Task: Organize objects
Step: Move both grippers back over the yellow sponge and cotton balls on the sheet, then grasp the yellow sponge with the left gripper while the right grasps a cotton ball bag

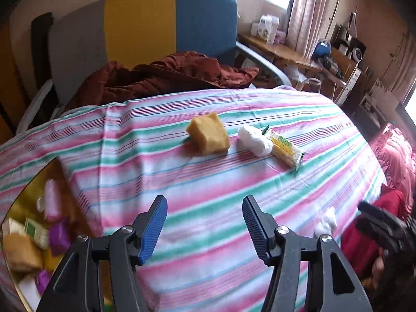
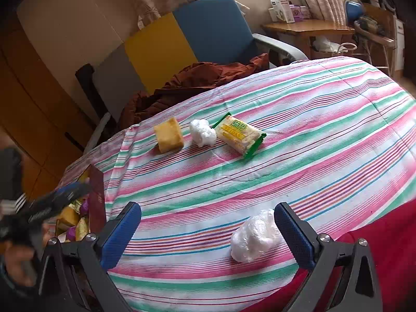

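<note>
In the left wrist view my left gripper (image 1: 205, 202) stands open over the striped cloth (image 1: 182, 182) with nothing between its blue pads. Farther off lie a yellow cake block (image 1: 209, 136), a white wrapped ball (image 1: 254, 140) and a yellow-green snack packet (image 1: 284, 150) in a row. A box (image 1: 28, 236) of several snacks sits at the lower left. My right gripper (image 2: 208, 209) is open; a second white wrapped ball (image 2: 254, 235) lies on the cloth right beside its right finger's pad. The same cake block (image 2: 168, 135), ball (image 2: 202, 132) and packet (image 2: 239, 136) show beyond.
A chair (image 1: 169, 23) with grey, yellow and blue panels stands behind, a brown jacket (image 1: 166, 75) heaped on its seat. A cluttered wooden desk (image 1: 280, 52) is at the back right. The dark red box (image 2: 97, 197) stands at the cloth's left edge, with the blurred left gripper (image 2: 62, 196) above it.
</note>
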The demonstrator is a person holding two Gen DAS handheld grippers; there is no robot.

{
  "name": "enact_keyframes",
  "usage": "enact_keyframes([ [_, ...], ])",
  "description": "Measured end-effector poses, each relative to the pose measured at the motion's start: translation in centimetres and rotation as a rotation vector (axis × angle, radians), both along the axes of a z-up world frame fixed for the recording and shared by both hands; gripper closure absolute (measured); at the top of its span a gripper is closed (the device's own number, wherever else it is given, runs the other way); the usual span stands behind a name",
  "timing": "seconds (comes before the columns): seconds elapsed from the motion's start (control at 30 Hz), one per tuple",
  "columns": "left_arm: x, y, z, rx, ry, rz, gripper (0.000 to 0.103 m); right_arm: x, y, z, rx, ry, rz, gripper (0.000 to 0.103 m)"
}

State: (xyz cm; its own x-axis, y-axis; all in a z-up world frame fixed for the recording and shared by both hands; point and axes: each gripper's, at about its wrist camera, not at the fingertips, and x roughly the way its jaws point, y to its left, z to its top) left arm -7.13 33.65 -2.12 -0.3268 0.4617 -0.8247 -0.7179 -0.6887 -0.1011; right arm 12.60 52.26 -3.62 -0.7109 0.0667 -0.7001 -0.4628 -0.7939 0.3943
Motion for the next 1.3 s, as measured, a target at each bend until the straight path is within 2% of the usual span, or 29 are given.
enact_keyframes([
  [0.2, -4.1, 5.2, -2.3, -0.047, -0.071, 0.036, 0.041, -0.1, 0.2, -0.3, -0.035, 0.011, 0.039, 0.000],
  [0.27, -5.0, 6.7, -3.0, -0.058, -0.087, 0.040, 0.034, -0.2, 0.4, -0.5, -0.055, 0.015, 0.050, 0.000],
  [0.47, -7.1, 10.9, -4.6, -0.095, -0.082, 0.052, 0.023, 0.1, 1.5, -1.0, -0.125, 0.036, 0.051, 0.000],
  [0.73, -10.6, 14.2, -7.8, -0.159, -0.093, 0.109, 0.021, 1.5, 3.1, -1.1, -0.204, 0.124, -0.017, 0.000],
  [0.8, -11.0, 14.2, -8.4, -0.157, -0.086, 0.119, 0.026, 1.6, 3.3, -1.1, -0.213, 0.130, -0.033, 0.000],
  [0.83, -11.1, 14.0, -8.8, -0.156, -0.099, 0.118, 0.040, 1.7, 3.4, -1.1, -0.216, 0.135, -0.040, 0.000],
  [0.97, -11.3, 12.6, -9.2, -0.095, -0.150, 0.110, 0.047, 1.0, 3.4, -1.4, -0.211, 0.083, -0.039, 0.000],
  [1.13, -9.4, 11.0, -8.4, -0.092, -0.131, 0.071, 0.049, -0.3, 3.2, -2.2, -0.223, -0.012, -0.012, 0.000],
  [1.3, -5.9, 8.3, -7.0, -0.056, -0.127, 0.033, 0.049, 0.1, 3.2, -2.2, -0.218, -0.017, -0.024, 0.000],
])
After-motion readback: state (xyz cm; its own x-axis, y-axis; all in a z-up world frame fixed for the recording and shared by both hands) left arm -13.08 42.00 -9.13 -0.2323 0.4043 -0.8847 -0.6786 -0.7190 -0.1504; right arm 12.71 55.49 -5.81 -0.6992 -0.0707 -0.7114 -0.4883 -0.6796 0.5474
